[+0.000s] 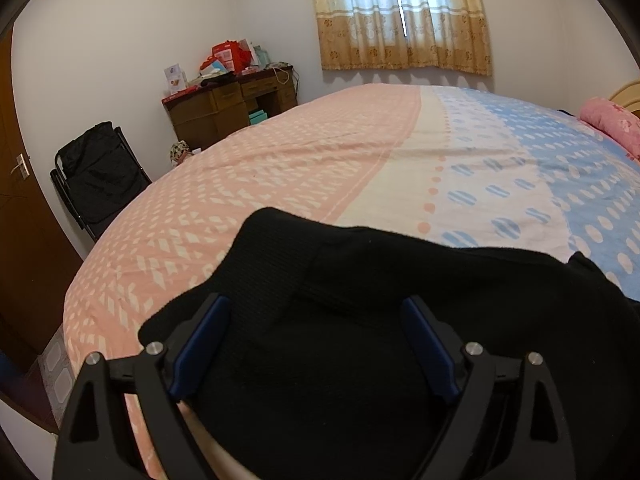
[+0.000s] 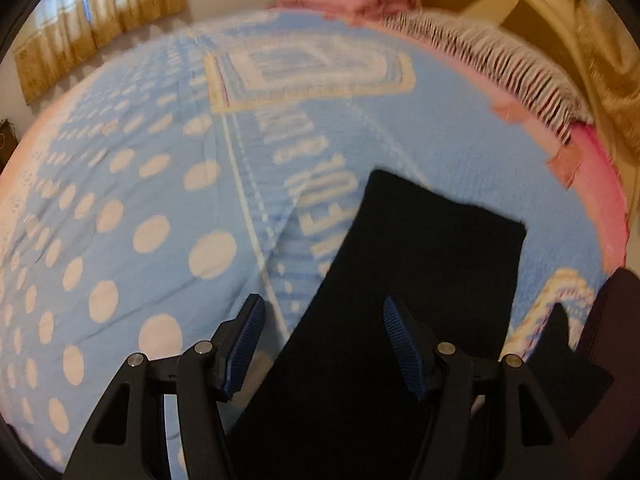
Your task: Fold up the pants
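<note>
Patterned bedsheet (image 1: 304, 168) carries black pants (image 2: 420, 280), long axis toward one o'clock from my right gripper (image 2: 324, 316); left gripper (image 1: 316, 320) over the bunched end. Both jaws apart, empty.

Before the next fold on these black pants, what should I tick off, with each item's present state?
1. Left gripper open over the black pants: ok.
2. Right gripper open, pads clear of the pant leg: ok.
3. Pant leg flat on the bedsheet: ok.
4. Waist end flat: not ok, bunched.
5. Right view sharp: not ok, blurred.
6. Legs aligned: cannot tell.
</note>
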Action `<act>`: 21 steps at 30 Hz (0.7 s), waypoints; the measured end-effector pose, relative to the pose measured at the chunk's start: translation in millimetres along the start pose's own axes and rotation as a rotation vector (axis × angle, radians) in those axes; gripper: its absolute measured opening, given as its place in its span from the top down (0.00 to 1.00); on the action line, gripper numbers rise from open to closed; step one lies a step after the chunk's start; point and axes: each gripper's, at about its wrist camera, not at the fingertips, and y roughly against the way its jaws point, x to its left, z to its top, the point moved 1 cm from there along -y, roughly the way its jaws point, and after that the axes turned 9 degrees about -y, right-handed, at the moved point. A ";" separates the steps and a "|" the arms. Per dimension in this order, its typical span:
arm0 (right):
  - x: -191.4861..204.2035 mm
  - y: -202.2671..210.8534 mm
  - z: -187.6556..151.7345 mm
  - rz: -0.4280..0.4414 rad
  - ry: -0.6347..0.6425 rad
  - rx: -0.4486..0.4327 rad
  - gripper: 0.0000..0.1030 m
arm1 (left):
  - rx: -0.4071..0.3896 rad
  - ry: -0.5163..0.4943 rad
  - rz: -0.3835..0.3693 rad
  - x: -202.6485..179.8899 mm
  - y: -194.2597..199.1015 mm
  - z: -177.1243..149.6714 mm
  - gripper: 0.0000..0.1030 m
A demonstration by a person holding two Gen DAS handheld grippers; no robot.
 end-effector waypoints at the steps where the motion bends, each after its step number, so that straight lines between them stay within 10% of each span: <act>1: -3.1 2.0 0.1 0.028 -0.010 0.001 0.51 | 0.000 0.000 0.000 0.3 -0.2 0.3 0.11; 3: -11.9 3.2 1.5 0.057 -0.028 -0.004 0.94 | 0.002 0.002 -0.003 0.4 -0.4 0.6 0.11; 11: -118.8 67.8 -16.9 0.457 -0.257 -0.069 0.95 | 0.005 0.004 -0.003 -0.1 -0.8 1.0 0.11; 21: -234.2 98.4 -96.7 0.426 -0.428 -0.141 0.95 | 0.011 0.002 -0.001 -0.2 -1.2 0.8 0.10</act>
